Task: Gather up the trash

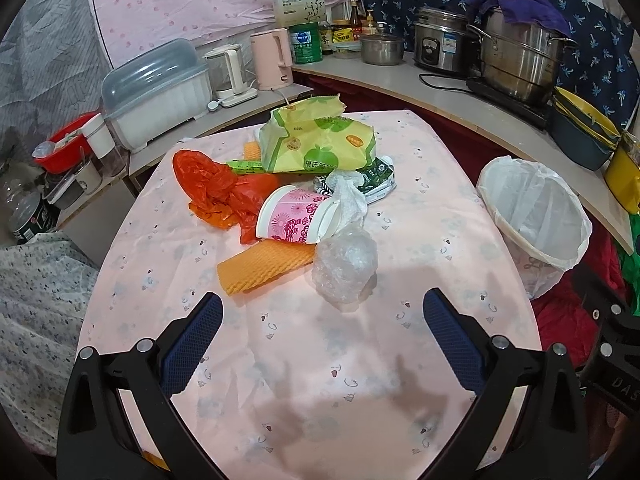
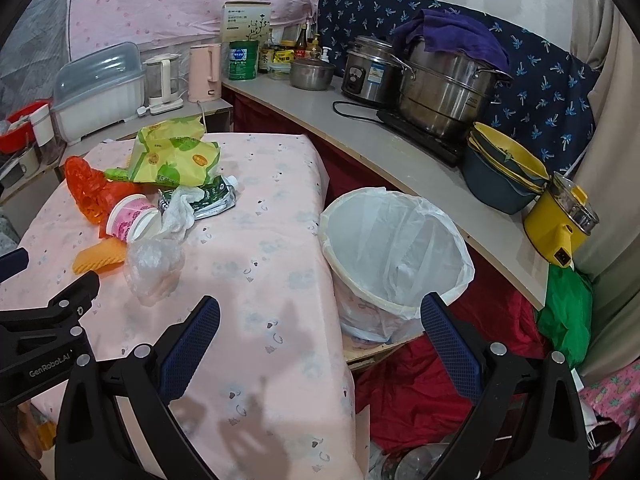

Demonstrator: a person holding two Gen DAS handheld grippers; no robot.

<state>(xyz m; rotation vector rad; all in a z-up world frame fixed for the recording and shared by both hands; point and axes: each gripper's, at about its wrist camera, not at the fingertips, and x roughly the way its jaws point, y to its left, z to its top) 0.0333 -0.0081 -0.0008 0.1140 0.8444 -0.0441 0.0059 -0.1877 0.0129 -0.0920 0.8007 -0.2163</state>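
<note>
A pile of trash lies on the pink tablecloth: a crumpled clear plastic wad, an orange foam net, a pink paper cup on its side, a red plastic bag, a yellow-green snack bag and a dark wrapper. A white-lined trash bin stands right of the table. My left gripper is open and empty, just short of the plastic wad. My right gripper is open and empty, over the table edge beside the bin. The pile shows in the right wrist view too.
A counter runs behind and right, with steel pots, a rice cooker, stacked yellow bowls, a yellow pot, kettles and a dish box. Red cloth lies on the floor below the bin.
</note>
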